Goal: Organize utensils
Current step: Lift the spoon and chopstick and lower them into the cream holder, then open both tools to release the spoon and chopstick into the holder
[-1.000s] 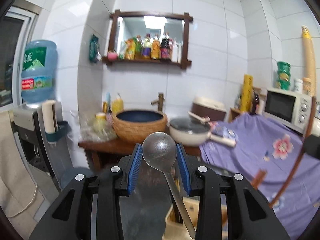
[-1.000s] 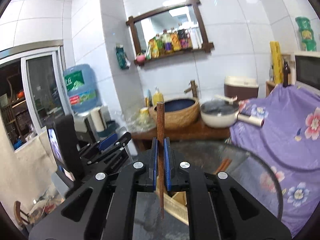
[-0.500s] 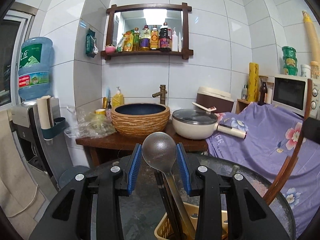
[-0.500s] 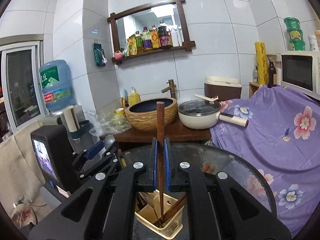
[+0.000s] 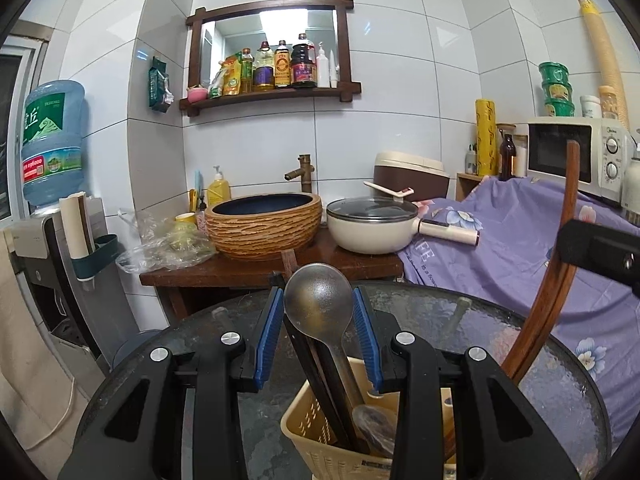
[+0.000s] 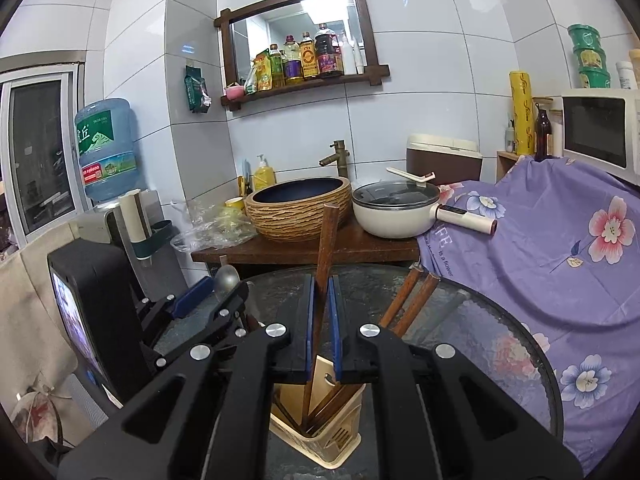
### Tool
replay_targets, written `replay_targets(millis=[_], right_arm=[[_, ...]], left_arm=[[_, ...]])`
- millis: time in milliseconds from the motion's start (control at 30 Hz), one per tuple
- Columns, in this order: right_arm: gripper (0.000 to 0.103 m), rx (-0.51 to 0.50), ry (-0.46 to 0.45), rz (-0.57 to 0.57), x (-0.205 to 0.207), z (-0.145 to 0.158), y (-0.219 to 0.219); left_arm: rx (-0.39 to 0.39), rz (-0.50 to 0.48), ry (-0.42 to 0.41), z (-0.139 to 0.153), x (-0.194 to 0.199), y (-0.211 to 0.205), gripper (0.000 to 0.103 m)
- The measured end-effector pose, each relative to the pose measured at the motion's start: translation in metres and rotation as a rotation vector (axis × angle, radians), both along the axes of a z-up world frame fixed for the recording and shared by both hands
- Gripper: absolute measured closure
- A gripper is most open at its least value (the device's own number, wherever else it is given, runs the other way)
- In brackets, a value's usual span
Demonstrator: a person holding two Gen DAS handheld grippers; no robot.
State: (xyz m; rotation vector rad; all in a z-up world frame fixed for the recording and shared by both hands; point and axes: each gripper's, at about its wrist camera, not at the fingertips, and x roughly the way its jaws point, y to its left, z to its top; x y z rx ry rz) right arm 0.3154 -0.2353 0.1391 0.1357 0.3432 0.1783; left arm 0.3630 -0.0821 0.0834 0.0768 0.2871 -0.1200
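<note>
Left gripper: its blue pads are flanking the metal spoon at lower centre; whether they are pressing on the bowl cannot be told.
Spoon: its handle is running down into the cream utensil basket at the bottom edge.
Right gripper: it is clamping a brown wooden stick at centre frame.
Stick: it is standing nearly upright, its lower end dipping into the basket.
Basket: it is sitting on the round glass table, already holding wooden chopsticks.
</note>
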Motion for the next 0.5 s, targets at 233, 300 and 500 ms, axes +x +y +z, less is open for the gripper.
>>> replay_targets(millis=[233, 300, 500], right_arm=[[0.095, -0.036, 0.037, 0.012, 0.006, -0.009, 0.008], [0.095, -0.038, 0.052, 0.014, 0.009, -0.014, 0.009], [0.095, -0.079, 0.041, 0.015, 0.007, -0.018, 0.017]], left_arm=[[-0.061, -0.027, 0.042, -0.005, -0.004, 0.014, 0.052], [-0.087, -0.031, 0.041, -0.002, -0.009, 0.020, 0.048], [-0.093, -0.036, 0.022, 0.001, -0.027, 0.029, 0.035]])
